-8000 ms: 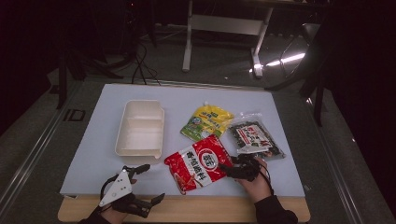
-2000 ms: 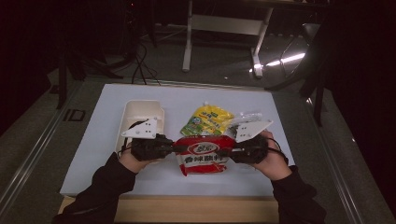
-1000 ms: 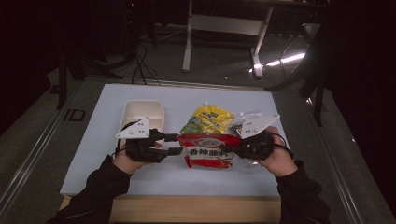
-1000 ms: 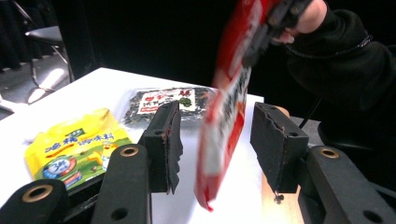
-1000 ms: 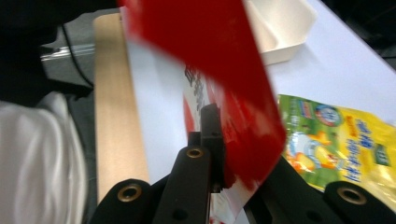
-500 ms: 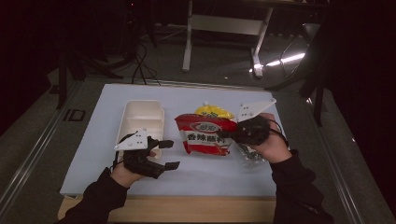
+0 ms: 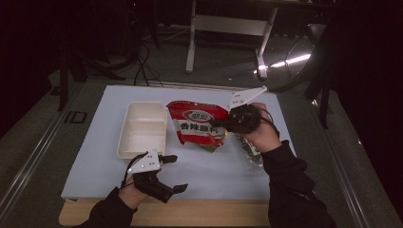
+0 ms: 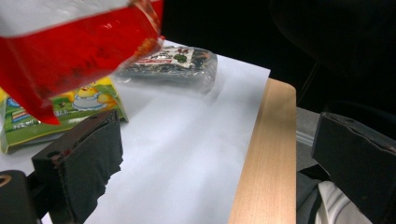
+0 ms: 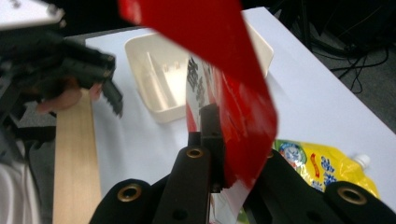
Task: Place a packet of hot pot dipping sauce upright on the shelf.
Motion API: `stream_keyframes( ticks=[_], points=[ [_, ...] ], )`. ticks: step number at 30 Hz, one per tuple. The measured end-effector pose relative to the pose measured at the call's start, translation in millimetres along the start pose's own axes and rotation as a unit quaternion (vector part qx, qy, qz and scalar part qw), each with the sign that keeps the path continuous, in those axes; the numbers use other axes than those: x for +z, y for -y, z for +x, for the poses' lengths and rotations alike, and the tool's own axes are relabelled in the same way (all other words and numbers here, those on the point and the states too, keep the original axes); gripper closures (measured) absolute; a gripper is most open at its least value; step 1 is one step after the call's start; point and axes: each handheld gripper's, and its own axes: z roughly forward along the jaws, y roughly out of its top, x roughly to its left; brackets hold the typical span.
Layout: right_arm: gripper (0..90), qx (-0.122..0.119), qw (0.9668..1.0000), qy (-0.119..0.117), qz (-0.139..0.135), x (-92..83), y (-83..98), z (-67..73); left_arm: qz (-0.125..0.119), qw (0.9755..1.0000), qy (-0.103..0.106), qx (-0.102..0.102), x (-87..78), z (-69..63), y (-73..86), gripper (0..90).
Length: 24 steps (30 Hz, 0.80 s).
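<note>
The right claw (image 7: 219, 124) clenched the red bag (image 7: 199, 128), held aloft at 3 o'clock of the tray (image 7: 142, 129). The left claw (image 7: 173, 173) was released. Judged next: lowering the bag into the tray.

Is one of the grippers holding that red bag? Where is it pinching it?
Yes. The right gripper holds the red snack bag off the table, its jaws shut on the bag's right edge. The left gripper is open and holds nothing.
</note>
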Motion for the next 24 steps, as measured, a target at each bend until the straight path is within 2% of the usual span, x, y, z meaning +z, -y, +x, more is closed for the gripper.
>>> stream_keyframes(
  ticks=[5, 11, 14, 19, 24],
  points=[
    [90.0, -0.004, 1.0000, 0.003, -0.004, 8.1, -10.1, -3.5, 0.004, 0.9999, -0.005, 0.008, 1.8, -5.8, 6.6, 2.9],
    [90.0, -0.007, 0.9999, 0.001, -0.013, 24.6, -28.8, -12.5, 0.003, 0.9998, 0.008, 0.018, 8.3, -8.3, 15.2, 3.0],
    [90.0, -0.008, 0.9998, -0.002, -0.018, 33.0, -38.4, -18.3, 0.012, 0.9995, 0.013, 0.028, 13.5, -9.8, 21.1, 3.0],
    [90.0, -0.003, 0.9996, 0.003, -0.028, 44.5, -52.9, -28.5, 0.018, 0.9991, 0.024, 0.031, 18.6, -10.9, 28.2, 3.0],
    [90.0, -0.004, 0.9991, 0.000, -0.041, 57.6, -62.7, -36.7, 0.025, 0.9990, 0.028, 0.023, 22.7, -9.5, 36.2, 3.0]
  ],
)
